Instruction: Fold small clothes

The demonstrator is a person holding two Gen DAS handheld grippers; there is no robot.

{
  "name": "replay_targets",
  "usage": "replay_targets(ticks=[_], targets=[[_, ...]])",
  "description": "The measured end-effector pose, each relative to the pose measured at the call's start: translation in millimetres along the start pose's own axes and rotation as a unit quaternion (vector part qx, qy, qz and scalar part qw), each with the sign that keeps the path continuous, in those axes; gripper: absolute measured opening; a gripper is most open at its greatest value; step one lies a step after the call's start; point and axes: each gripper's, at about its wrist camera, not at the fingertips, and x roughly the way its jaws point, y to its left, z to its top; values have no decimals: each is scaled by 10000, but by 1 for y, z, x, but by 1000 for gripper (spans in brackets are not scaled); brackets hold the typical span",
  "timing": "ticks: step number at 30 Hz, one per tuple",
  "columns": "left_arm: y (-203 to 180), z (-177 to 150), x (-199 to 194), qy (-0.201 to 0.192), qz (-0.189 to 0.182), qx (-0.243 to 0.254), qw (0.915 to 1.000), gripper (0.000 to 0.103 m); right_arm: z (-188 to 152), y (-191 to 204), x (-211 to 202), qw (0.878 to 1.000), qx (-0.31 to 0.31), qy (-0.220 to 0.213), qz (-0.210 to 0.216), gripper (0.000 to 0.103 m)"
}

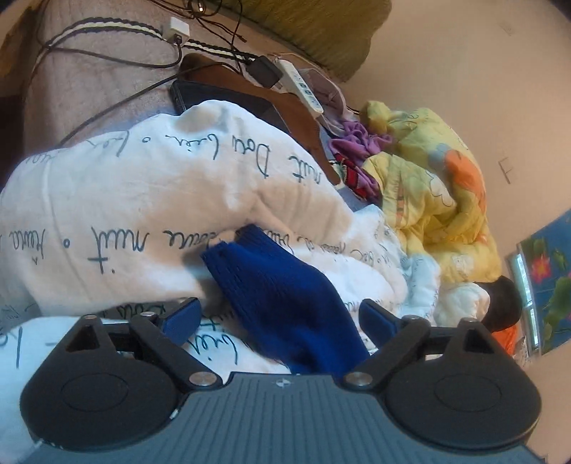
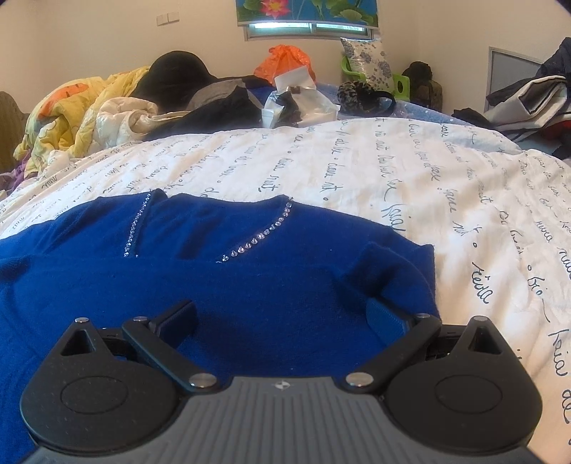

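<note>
Four fingers [image 2: 387,317], two per gripper, all spread and released around one blue sweater [image 2: 249,285] on one white quilt [image 2: 392,171].

I see a royal-blue knit sweater [image 2: 249,271] spread flat on the bed's white script-printed quilt [image 2: 357,171], V-neckline edged with a row of rhinestones [image 2: 257,235] facing away from me, one ribbed sleeve end [image 1: 285,285] draped over a quilt fold

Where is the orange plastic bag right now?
In the right wrist view, the orange plastic bag sits at the far end of the bed, below the window.
</note>
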Motion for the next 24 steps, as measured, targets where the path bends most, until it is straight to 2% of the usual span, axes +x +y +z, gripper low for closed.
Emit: replay_targets(ticks=[2, 5, 7, 9, 10, 11, 13, 15, 17, 18, 19, 20, 21, 22, 23, 24], targets=[[0, 1, 5, 85, 107, 72, 9999, 70, 0, 0, 0, 10000, 11, -5, 7, 102], [2, -8, 15, 191, 407, 149, 9989, 52, 0, 0, 0, 10000, 34, -13, 17, 102], [7, -9, 20, 176, 449, 182, 9987, 47, 0, 0, 0, 10000, 36, -14, 17, 102], [5, -9, 21, 145, 495, 365, 9980, 27, 0, 0, 1, 10000, 39, -15, 20, 102], [3, -9, 20, 168, 479, 485, 9975, 3, 0, 0, 1, 10000, 42, -16, 22, 102], [0, -9, 17, 195, 439, 562, 9973, 3, 0, 0, 0, 10000, 38, -15, 20, 102], [-15, -12, -1, -15, 443, 715, 9965, 3, 0, 0, 0, 10000, 53, -21, 31, 102], [-41, -21, -29, -253, 31, 942, 9952, 3, 0, -1, 0, 9999, 81, -35, 47, 102], [-82, -44, -58, -388, -540, 1346, 9887, 3, 0, -1, 0, 9999, 115, -50, 59, 102], [-106, -64, -75, -374, -899, 1614, 9821, 2, 1, -2, 0, 9999, 134, -55, 64, 102], [-130, -90, -92, -297, -1330, 1965, 9710, 2, 1, -2, 0, 9998, 152, -60, 67, 102], [-153, -121, -110, -205, -1772, 2366, 9551, 2, 1, -2, 0, 9998, 180, -72, 73, 102], [-173, -157, -128, -66, -2206, 2774, 9351, 3, 1, -3, 0, 9997, 222, -87, 94, 102], [-188, -197, -144, 168, -2604, 3198, 9109, 3, 1, -5, -1, 9995, 285, -109, 130, 102], [-200, -240, -158, 555, -2942, 3667, 8808, 6, 0, -8, -2, 9991, 363, -137, 178, 102], [-208, -283, -168, 1053, -3229, 4171, 8430, 15, 0, -10, -3, 9987, 432, -161, 225, 102]])
